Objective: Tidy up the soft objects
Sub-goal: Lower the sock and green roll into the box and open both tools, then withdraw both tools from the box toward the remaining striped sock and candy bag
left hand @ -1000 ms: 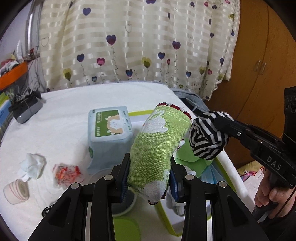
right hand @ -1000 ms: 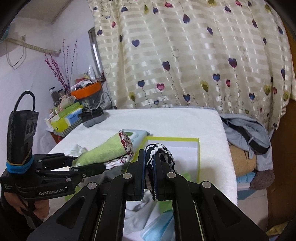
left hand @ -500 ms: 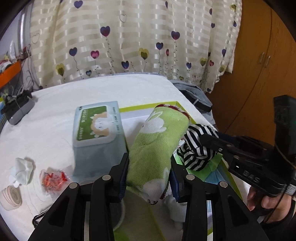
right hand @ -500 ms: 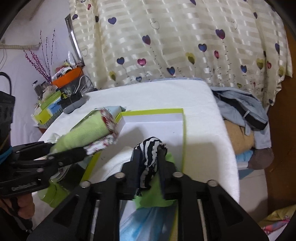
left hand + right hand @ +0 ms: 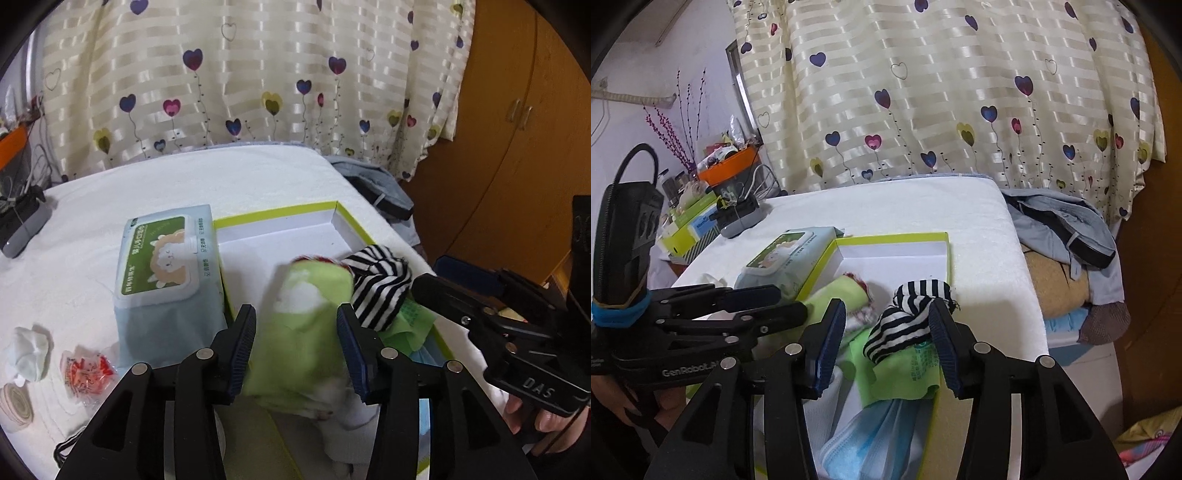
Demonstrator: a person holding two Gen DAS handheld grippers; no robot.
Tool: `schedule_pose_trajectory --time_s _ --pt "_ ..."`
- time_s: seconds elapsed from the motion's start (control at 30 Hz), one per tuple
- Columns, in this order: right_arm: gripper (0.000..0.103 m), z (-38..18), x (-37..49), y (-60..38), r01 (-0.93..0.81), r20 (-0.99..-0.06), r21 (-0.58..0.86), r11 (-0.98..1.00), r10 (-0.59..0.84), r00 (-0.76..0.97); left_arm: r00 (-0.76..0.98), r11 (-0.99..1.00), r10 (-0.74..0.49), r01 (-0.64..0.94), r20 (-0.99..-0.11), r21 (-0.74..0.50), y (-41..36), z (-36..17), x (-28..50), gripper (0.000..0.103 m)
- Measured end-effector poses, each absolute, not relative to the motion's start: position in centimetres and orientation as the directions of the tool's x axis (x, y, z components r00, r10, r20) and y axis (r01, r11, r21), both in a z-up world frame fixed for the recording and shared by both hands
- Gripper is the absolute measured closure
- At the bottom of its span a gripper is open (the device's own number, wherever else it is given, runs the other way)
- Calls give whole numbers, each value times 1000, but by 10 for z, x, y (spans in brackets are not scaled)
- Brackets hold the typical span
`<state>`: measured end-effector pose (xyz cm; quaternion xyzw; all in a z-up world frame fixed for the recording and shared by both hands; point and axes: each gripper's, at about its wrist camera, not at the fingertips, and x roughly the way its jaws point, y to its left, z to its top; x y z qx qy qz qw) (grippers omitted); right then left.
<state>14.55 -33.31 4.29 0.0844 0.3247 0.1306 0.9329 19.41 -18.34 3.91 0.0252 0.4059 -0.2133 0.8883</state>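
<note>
A: Where do the soft things lie?

B: Both in the green-rimmed box [image 5: 275, 213] on the white table [image 5: 207, 177]. The green roll [image 5: 303, 332] lies on the box floor, blurred, between the fingers of the left tongs [image 5: 295, 350]. The striped sock [image 5: 908, 317] sits on a green packet [image 5: 905, 373] beside the box's right wall.

A: Are the tongs gripping them?

B: No. The left tongs are spread wide with a gap on each side of the roll, so I judge it released. The right tongs [image 5: 886, 343] are spread too; the sock lies between them, against the right finger [image 5: 942, 350], not pinched.

A: Which way does the roll run?

B: Its long axis points straight ahead along the left fingers, red-trimmed end toward the box's far wall. The sock lies just right of it, nearly touching.

A: So what does the next move turn on?

B: Probably pulling each tongs straight back along that axis, so the fingers clear the cloth without dragging it. The wipes pack [image 5: 162, 254] stands just outside the box's left wall, close to the left tongs.
</note>
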Motion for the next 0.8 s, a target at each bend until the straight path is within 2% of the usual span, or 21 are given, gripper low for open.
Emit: schedule_pose_trajectory --time_s 0.8 --pt "55 76 76 -287 -229 -549 231 945 321 771 665 920 -357 371 -657 -124 -131 77 117 58"
